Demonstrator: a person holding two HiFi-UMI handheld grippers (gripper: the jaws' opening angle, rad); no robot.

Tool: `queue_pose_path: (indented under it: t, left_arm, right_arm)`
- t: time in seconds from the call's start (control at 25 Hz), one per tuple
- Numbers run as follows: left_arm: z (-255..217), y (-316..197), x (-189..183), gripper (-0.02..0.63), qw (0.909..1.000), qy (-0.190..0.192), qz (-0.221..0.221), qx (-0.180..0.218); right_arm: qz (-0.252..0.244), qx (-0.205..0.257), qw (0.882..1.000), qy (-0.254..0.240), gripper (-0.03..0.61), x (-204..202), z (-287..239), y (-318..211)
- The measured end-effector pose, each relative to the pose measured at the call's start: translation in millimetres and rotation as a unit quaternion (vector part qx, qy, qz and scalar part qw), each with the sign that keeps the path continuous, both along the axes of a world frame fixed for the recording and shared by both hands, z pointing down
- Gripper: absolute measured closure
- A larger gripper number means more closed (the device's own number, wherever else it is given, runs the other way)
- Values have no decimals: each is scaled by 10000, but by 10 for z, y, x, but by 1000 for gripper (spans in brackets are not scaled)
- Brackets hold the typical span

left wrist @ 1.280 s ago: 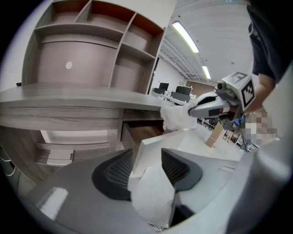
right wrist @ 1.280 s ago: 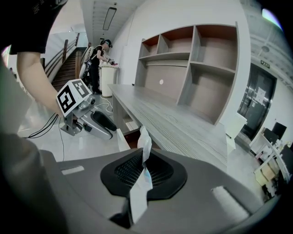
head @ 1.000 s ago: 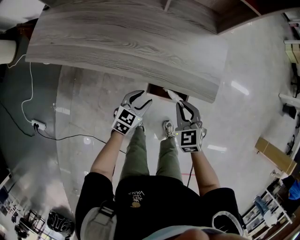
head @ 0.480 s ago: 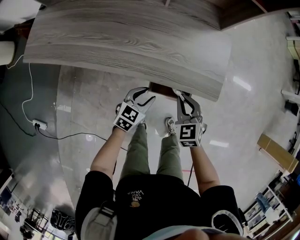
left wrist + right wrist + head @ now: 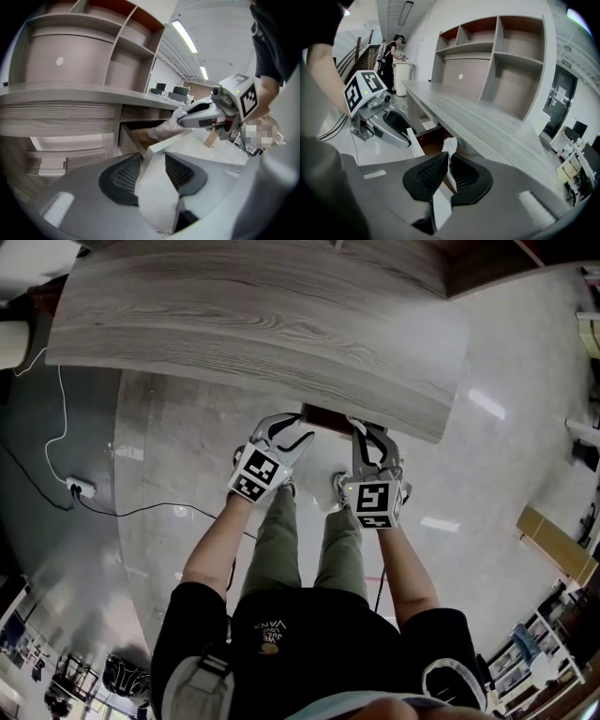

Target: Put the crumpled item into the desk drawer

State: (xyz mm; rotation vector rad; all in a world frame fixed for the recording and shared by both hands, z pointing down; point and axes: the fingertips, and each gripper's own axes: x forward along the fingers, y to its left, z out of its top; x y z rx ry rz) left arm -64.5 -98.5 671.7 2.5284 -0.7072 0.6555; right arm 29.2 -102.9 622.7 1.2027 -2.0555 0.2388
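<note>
The desk drawer (image 5: 323, 418) stands pulled out under the grey wood desk top (image 5: 262, 324). My left gripper (image 5: 289, 435) is shut on the drawer's white front panel (image 5: 157, 197), which runs up between its jaws. My right gripper (image 5: 367, 435) is shut on the crumpled white item (image 5: 450, 146), with a tuft sticking out past the jaws. In the left gripper view the right gripper (image 5: 180, 119) holds the crumpled item (image 5: 164, 129) over the brown inside of the open drawer (image 5: 138, 136). From the right gripper view, the left gripper (image 5: 405, 136) sits at the drawer front (image 5: 415, 143).
The desk edge overhangs the drawer closely. Open shelves (image 5: 497, 70) rise behind the desk. The person's legs and shoes (image 5: 337, 491) stand right below the drawer. A cable and power strip (image 5: 75, 488) lie on the floor at left. A second person (image 5: 391, 51) stands far back.
My right gripper has moved forward with the crumpled item, from in front of the drawer to under the desk edge. The left gripper has barely shifted.
</note>
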Motion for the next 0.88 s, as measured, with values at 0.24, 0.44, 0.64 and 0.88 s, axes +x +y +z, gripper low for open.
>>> queue_pose_path:
  t: [0.24,0.44,0.64,0.88]
  left_arm:
    - [6,0,-2,405,10000,11,5,0]
    - [8,-5,3,405,10000,7,5,-10]
    - [10,-2,-2,405,10000,-8,-12,-25]
    - [9,-3,-10,405,10000,-5,-49,-32]
  right_arm:
    - [107,-30,9998,-183,560,-51,47,-30]
    - [103,-33,9989,-459,523,-99,-26,-56]
    - [45,-75,9982,-595,508,-136,-84,-29]
    - [55,-13,9963,-854,505,-148,-237,47]
